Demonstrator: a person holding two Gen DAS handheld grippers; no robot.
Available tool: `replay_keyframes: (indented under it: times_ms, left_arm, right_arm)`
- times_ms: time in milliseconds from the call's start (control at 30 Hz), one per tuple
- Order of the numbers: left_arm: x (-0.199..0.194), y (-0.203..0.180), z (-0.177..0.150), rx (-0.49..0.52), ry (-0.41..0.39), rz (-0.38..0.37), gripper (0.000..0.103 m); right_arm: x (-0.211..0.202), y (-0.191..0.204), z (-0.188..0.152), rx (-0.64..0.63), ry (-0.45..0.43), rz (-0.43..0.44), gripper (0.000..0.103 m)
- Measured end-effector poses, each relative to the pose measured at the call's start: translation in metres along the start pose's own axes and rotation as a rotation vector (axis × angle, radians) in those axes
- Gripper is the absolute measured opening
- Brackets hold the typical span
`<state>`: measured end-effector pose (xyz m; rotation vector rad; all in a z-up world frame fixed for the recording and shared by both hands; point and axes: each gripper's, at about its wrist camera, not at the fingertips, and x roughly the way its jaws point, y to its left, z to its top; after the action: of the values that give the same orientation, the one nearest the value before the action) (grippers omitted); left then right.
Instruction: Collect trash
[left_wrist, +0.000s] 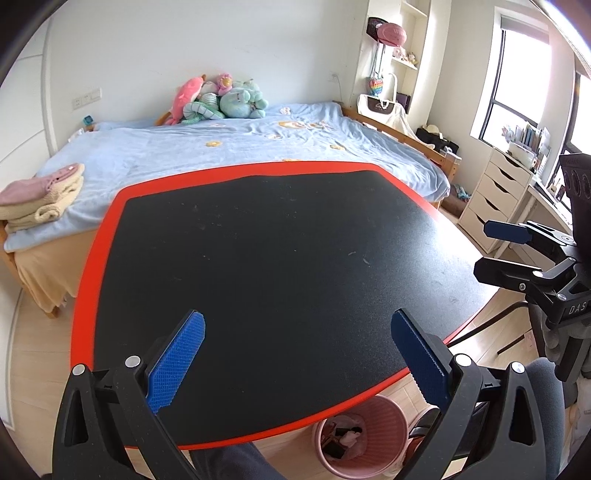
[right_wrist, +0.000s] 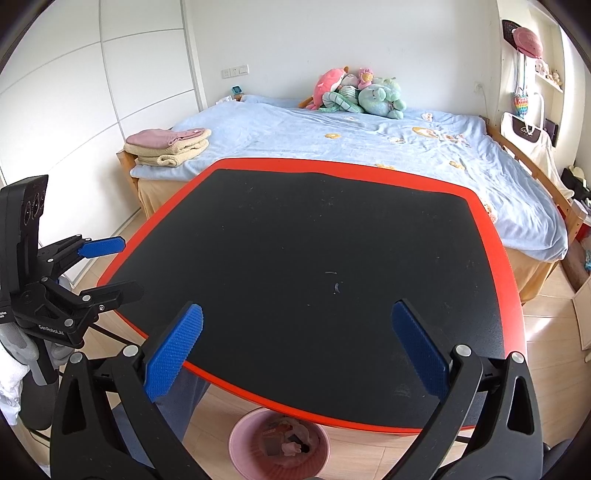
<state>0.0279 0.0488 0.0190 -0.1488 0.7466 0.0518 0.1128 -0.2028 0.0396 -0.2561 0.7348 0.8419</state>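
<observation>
A black table with a red rim (left_wrist: 96, 236) (right_wrist: 495, 236) fills both views; only faint specks lie on its top. A pink wastebasket (left_wrist: 364, 435) (right_wrist: 279, 443) with crumpled trash inside stands on the floor below the near table edge. My left gripper (left_wrist: 297, 354) is open and empty above the near part of the table; it also shows at the left of the right wrist view (right_wrist: 110, 266). My right gripper (right_wrist: 295, 350) is open and empty over the near edge; it shows at the right of the left wrist view (left_wrist: 491, 251).
A bed with a blue cover (left_wrist: 236, 147) (right_wrist: 369, 147) lies beyond the table, with plush toys (left_wrist: 218, 98) and folded towels (right_wrist: 168, 146). White drawers (left_wrist: 495, 195) and a desk stand at the right. A chair seat (left_wrist: 543, 406) is beside the wastebasket.
</observation>
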Motion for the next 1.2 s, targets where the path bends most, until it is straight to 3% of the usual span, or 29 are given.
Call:
replay_keyframes:
  times_ms: [1200]
  left_arm:
    - [0.0016,-0.0027,-0.0018,0.002,0.015,0.018,0.097]
  right_arm:
    - [0.0036,0.0006,-0.0005,-0.002,0.008,-0.003,0.1]
